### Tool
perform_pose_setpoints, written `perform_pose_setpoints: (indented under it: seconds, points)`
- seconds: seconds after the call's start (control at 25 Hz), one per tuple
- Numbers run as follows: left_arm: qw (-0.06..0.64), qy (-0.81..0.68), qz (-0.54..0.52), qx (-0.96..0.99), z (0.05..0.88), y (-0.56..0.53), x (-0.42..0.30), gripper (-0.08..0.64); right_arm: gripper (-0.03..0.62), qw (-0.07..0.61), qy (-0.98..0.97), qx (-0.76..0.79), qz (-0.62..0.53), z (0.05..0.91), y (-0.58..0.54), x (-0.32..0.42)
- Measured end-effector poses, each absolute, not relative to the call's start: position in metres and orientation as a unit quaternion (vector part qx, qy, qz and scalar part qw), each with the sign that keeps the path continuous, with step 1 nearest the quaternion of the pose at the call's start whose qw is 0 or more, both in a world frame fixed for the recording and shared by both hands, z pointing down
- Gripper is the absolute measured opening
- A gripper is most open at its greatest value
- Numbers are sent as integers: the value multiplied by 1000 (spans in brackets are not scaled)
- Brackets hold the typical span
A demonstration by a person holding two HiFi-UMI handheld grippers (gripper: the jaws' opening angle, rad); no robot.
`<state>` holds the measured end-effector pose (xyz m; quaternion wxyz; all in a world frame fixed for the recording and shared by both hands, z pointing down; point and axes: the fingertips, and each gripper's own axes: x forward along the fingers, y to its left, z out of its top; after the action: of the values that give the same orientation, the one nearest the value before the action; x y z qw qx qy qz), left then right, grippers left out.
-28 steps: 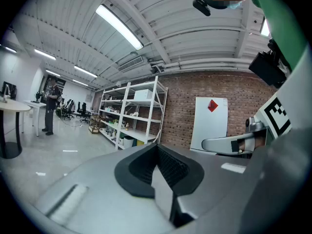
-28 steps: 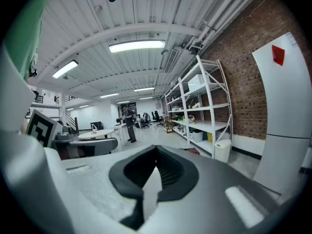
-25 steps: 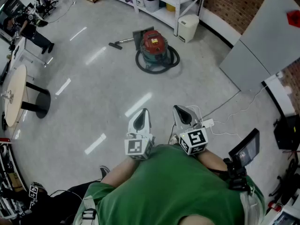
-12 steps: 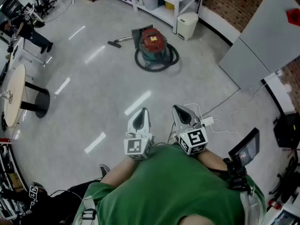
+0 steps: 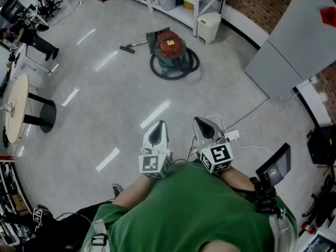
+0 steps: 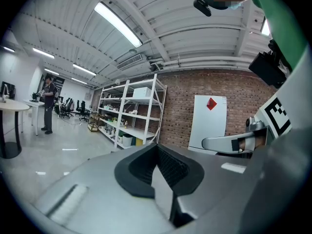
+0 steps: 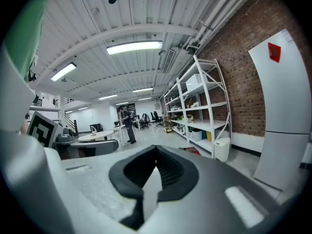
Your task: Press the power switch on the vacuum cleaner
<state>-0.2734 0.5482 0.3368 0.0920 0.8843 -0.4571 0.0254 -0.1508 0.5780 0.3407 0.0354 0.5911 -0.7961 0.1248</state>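
In the head view the vacuum cleaner [image 5: 170, 48] stands on the glossy grey floor [image 5: 105, 98] well ahead of both tongs, a round red-topped canister with a black hose looped about its base; its power switch is too small to make out, and its wand runs off to the left. The left tongs [image 5: 157, 133] and right tongs [image 5: 205, 128] are held side by side close to the person's green shirt [image 5: 194, 214], which covers the arms. Since a second ago the vacuum cleaner has slid slightly up and left in the picture, while the tongs sit in the same spot. In the left gripper view the left tongs [image 6: 157, 165] have their black ribbed pads pressed together with nothing between them; the smooth grey body blocks the floor ahead, leaving white metal shelving [image 6: 130, 117] and a brick wall [image 6: 178, 106]. In the right gripper view the right tongs [image 7: 155, 172] are likewise closed and empty, and a white bin [image 7: 222, 149] stands by the shelving
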Motion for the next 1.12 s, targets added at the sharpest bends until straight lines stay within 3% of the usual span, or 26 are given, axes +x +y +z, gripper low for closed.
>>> perform_pose_setpoints:
  seconds: [0.68, 1.12]
  points:
    - [93, -466, 31, 879, 337, 548, -188, 8, 3, 17, -797, 588, 136, 349, 576, -63]
    - [111, -446, 31, 887, 342, 521, -169, 6, 3, 19, -789, 597, 145, 354, 551, -45]
